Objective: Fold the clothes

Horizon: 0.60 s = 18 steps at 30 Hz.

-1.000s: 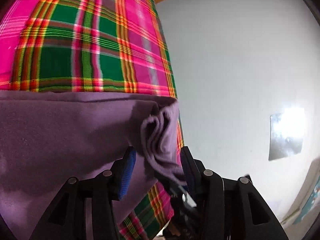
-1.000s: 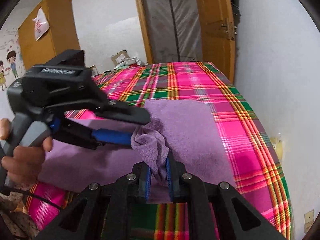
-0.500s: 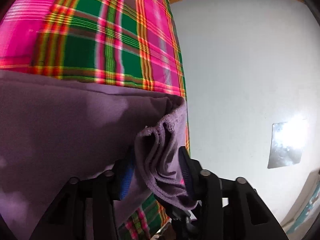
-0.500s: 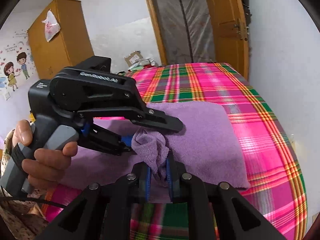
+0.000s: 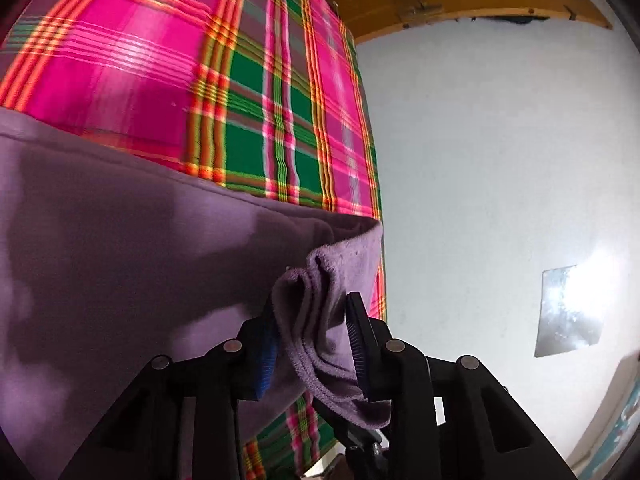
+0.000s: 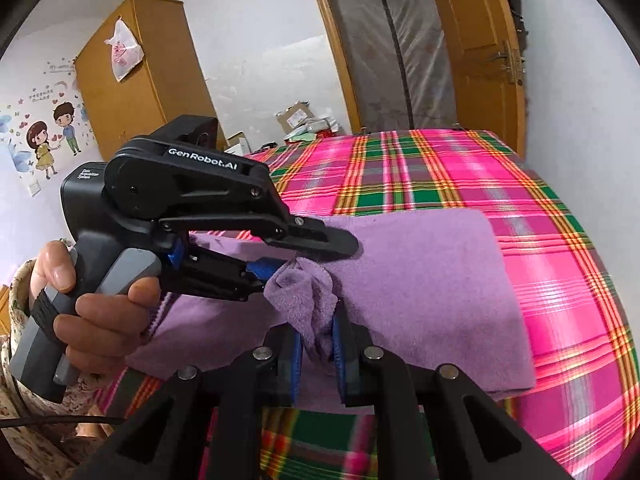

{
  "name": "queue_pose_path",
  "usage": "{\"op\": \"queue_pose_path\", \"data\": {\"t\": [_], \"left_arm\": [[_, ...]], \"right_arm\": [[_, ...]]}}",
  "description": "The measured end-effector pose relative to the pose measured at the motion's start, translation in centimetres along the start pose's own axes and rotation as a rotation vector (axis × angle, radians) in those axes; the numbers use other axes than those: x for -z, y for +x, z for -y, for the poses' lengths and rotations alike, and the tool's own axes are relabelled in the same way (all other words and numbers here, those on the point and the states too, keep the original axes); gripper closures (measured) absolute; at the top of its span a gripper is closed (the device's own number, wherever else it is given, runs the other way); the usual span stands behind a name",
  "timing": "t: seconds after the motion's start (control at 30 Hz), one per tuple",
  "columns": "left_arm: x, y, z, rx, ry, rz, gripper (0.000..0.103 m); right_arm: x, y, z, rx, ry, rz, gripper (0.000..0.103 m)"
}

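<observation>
A purple cloth (image 6: 432, 280) lies folded flat on the pink and green plaid bedspread (image 6: 460, 176). One of its corners is bunched up into a small peak (image 6: 300, 292). My right gripper (image 6: 318, 344) is shut on the base of that bunch. My left gripper (image 6: 308, 258), held by a hand (image 6: 104, 316), comes in from the left, and its jaws close around the top of the same bunch. In the left wrist view the bunched corner (image 5: 320, 320) fills the gap between the left gripper's (image 5: 314, 344) blue pads, with the purple cloth (image 5: 120, 264) spreading left.
The bed's right edge (image 6: 600, 320) runs close to a white wall (image 5: 500, 160). A wooden door (image 6: 472, 40) stands past the far end of the bed, a wooden wardrobe (image 6: 144, 72) at back left, and boxes (image 6: 304, 120) lie beyond the bed.
My left gripper's jaws have narrowed from wide open onto the bunched purple corner. Both grippers rose with it, lifting the corner. The right gripper stayed shut on the cloth.
</observation>
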<state>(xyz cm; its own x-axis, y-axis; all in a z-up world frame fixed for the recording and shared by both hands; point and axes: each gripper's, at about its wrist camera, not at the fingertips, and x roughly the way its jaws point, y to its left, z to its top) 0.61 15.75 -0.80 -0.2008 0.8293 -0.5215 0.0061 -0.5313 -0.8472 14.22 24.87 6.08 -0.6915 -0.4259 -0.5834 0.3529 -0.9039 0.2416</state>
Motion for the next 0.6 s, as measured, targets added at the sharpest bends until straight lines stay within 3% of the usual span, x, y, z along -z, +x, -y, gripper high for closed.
{"op": "queue_pose_path", "data": {"t": [0.17,0.4,0.6], "left_arm": [[0.4,-1.8,-0.5,0.022,-0.006,0.018,0.071],[1.0,-3.6,-2.4,-0.003,-0.069,0.067,0.076],[1.2,-4.7,-4.7,-0.050,-0.115,0.063,0.076]], "right_arm": [[-0.3,0.3,-1.8,-0.038,-0.029,0.006,0.089],[-0.2,2.1,-2.9,-0.085,-0.031,-0.028,0.089],[0.7,3.5,-3.7,-0.109,-0.029,-0.076,0.089]]}}
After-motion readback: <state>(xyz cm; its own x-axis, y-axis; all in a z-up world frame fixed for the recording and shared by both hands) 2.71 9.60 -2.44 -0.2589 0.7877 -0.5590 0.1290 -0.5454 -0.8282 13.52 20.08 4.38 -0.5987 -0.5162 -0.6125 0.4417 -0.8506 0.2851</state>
